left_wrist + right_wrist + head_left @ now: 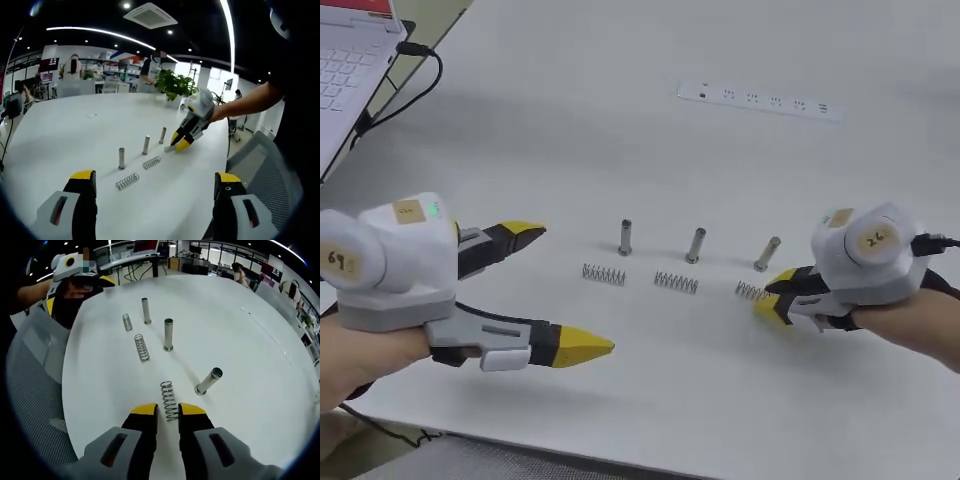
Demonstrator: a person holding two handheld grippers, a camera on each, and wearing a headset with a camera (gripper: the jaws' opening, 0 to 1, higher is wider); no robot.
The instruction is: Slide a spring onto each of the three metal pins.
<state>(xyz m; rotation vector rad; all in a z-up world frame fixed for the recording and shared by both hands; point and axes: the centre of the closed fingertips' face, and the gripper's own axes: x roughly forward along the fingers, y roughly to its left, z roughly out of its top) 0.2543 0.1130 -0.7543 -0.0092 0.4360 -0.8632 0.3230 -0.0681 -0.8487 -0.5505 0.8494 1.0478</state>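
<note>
**Left tool wide open and waiting; right tool at the right-hand spring**

At the far left of the head view a laptop (pixel 350 50) sits at the edge of the white counter (pixel 570 120), with a black cable (pixel 420 62) plugged into its side.

The left tool (pixel 570 290) is held low above the near left part of the counter by the person's left hand (pixel 360 360). It points right and slightly away from the person. Its yellow-tipped jaws are spread wide, with nothing between them. In the left gripper view both jaws of this tool (pixel 155 176) rise well apart, aimed along the row of parts.

Three metal pins stand in a row at the middle of the counter: the left pin (pixel 625 237), the middle pin (pixel 695 245) and the right pin (pixel 767 254), which shows at a slant. Just in front of each lies a spring on its side: the left spring (pixel 603 274), the middle spring (pixel 676 283) and the right spring (pixel 750 291). No spring is on a pin. A white power strip (pixel 760 100) lies farther back.

The right tool (pixel 770 297), in the person's right hand (pixel 910 325), points left with its tips down at the counter. In the right gripper view its jaws (pixel 168 410) stand a narrow gap apart on either side of the right spring's near end. Whether they pinch it, I cannot tell.
</note>
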